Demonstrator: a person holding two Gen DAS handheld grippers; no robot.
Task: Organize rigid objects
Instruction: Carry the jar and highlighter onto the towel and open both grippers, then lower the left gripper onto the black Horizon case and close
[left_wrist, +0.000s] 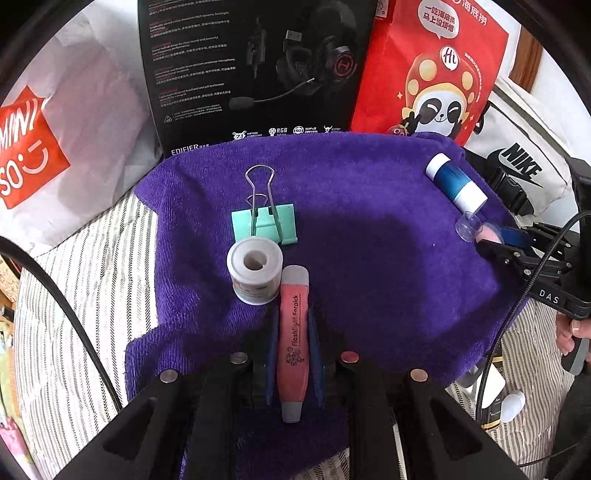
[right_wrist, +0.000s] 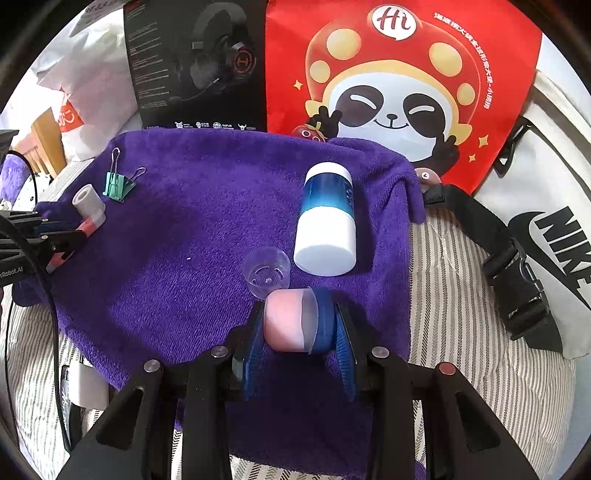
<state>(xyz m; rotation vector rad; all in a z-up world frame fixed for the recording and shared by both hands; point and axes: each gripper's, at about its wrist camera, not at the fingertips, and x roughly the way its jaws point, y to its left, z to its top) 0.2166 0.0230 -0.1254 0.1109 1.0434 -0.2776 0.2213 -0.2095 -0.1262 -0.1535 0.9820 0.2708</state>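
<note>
My left gripper (left_wrist: 293, 317) is shut on a red earpick stick (left_wrist: 293, 343) with grey ends, held lengthwise over a purple towel (left_wrist: 369, 240). The stick's far tip lies next to a white spool (left_wrist: 255, 273), and a green binder clip (left_wrist: 264, 223) sits just beyond it. My right gripper (right_wrist: 297, 314) is shut on a pink jar (right_wrist: 286, 321) with a frosted cap, low over the towel's right side. A small clear cup (right_wrist: 266, 273) stands right in front of the jar. A blue-and-white bottle (right_wrist: 327, 221) lies on its side behind the cup.
A black headset box (left_wrist: 251, 66) and a red panda bag (left_wrist: 436, 66) stand along the towel's far edge. A white bag with a red logo (left_wrist: 55, 129) is at left, a white sports bag (right_wrist: 546, 221) at right. Striped bedding (left_wrist: 92, 295) surrounds the towel.
</note>
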